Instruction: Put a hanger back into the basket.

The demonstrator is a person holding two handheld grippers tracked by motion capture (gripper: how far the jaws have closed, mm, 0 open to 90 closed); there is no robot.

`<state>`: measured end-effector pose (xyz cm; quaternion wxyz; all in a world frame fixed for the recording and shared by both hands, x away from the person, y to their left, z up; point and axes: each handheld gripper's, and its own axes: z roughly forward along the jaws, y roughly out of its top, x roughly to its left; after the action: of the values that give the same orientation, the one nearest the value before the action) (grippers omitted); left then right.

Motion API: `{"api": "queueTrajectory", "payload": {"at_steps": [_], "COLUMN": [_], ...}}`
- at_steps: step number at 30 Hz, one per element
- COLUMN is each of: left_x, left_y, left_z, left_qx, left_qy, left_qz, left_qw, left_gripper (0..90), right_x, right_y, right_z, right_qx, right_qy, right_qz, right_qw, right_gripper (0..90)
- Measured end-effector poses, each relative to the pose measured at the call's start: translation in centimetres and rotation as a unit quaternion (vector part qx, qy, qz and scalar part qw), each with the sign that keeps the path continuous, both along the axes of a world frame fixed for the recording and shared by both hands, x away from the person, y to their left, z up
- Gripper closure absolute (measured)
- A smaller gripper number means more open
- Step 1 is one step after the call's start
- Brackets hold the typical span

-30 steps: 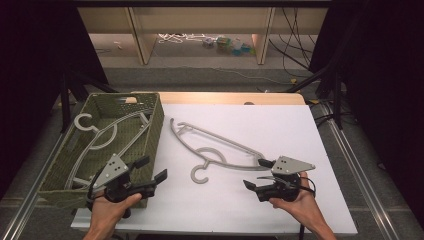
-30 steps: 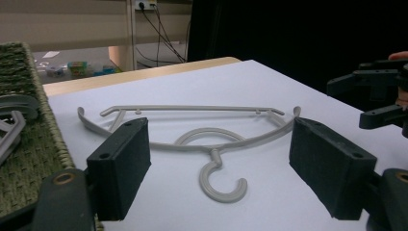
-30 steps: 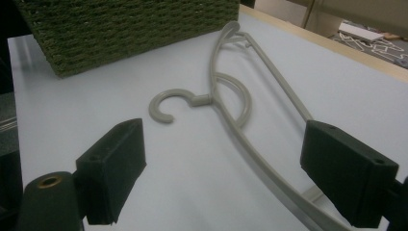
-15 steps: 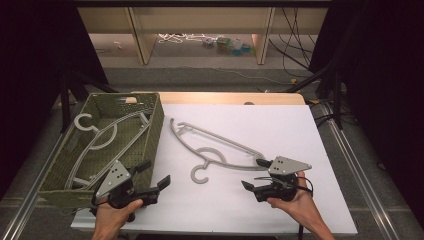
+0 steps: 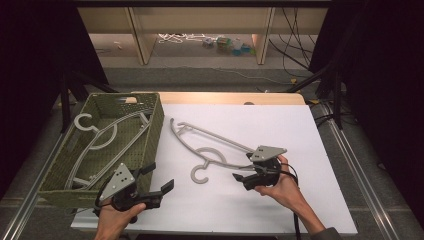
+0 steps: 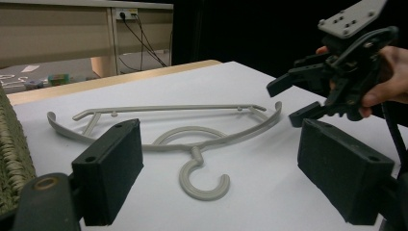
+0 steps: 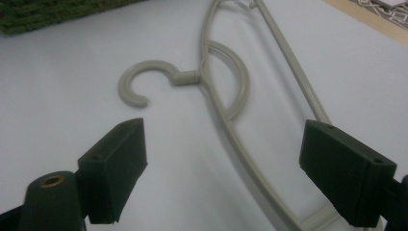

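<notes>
Reaching toward the grey plastic hanger (image 5: 210, 150) on the white table (image 5: 300, 200), the right gripper (image 5: 245, 173) is the working tool at this moment. Its jaws stand wide apart with nothing between the pads; in the right gripper view the hanger's shoulder arm (image 7: 250, 163) runs up between them, its near end just beside the right-hand jaw, and the hook (image 7: 139, 84) lies ahead of and above the left-hand jaw. No pad touches the plastic.

The left gripper (image 5: 160, 180) hangs low near the front edge, just beside the green woven basket (image 5: 155, 125). Its jaws have just been opening and now stand at their widest, holding nothing; in the left gripper view the hook (image 6: 204, 180) lies on the table ahead, between the two pads but well beyond them.

A second grey hanger (image 5: 107, 135) already lies inside the basket, which suggests that the step in hand is the approach for picking up the remaining hanger.

The next move, by this reading, calls for the right jaws to lower until the thin arm sits between the pads, then close squarely. The arm is slim and lies flat, so a shallow approach risks pushing it away.
</notes>
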<state>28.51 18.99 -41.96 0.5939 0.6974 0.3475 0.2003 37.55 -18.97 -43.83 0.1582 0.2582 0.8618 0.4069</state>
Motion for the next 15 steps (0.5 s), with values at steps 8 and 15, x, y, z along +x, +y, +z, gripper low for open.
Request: {"api": "queueTrajectory", "payload": {"at_steps": [8, 15], "left_x": [-0.1, 0.0], "left_y": [0.1, 0.3], "left_z": [-0.1, -0.1], "left_qx": [0.001, -0.001], "left_qy": [-0.006, -0.012], "left_qz": [0.000, 0.006], "left_qw": [1.0000, 0.9999], "left_gripper": [15.7, 15.8], "right_x": [3.4, 5.0], "right_y": [2.0, 2.9], "right_z": [-1.5, -2.3], "right_qx": [-0.053, -0.076], "right_qy": [0.047, 0.065], "right_qz": [0.007, 0.001], "right_qw": [0.9975, 0.9950], "right_gripper": [18.6, 19.6]}}
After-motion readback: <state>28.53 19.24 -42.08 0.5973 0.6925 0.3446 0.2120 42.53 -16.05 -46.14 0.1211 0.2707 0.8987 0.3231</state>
